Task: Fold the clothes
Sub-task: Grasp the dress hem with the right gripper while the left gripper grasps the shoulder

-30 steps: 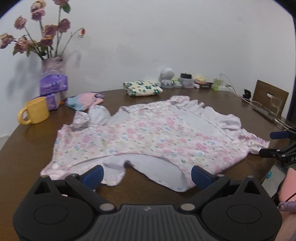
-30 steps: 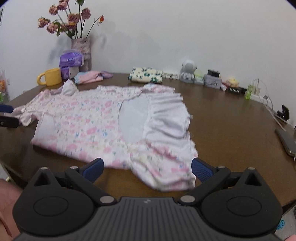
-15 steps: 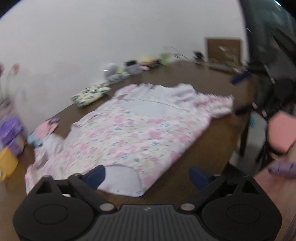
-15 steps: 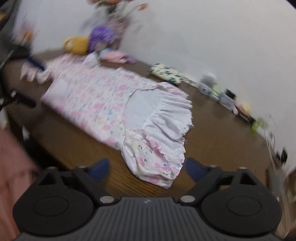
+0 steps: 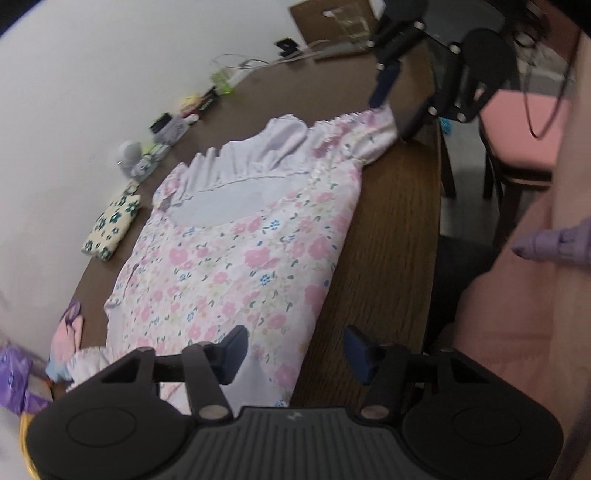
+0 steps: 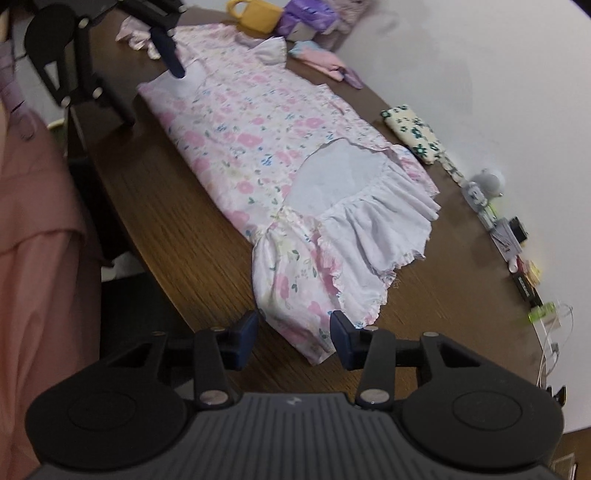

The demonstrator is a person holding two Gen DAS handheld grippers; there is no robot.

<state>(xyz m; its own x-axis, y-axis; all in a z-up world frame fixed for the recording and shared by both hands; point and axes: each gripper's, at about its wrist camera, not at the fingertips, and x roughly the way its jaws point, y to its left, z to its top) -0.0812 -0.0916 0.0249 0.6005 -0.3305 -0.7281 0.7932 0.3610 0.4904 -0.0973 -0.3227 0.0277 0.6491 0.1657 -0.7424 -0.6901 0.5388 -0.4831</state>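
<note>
A floral dress [image 5: 236,258] lies spread along the desk [image 5: 388,229] edge, each spread, empty hand-held gripper [image 5: 293,349] [image 6: 293,334] at one end; thin cloth may slip or bunch if pinched unevenly.

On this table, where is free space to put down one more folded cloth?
Bare wood lies along the near table edge beside the floral dress, and beyond its white ruffle toward the small items at the wall. The corner around the yellow mug is crowded.
</note>
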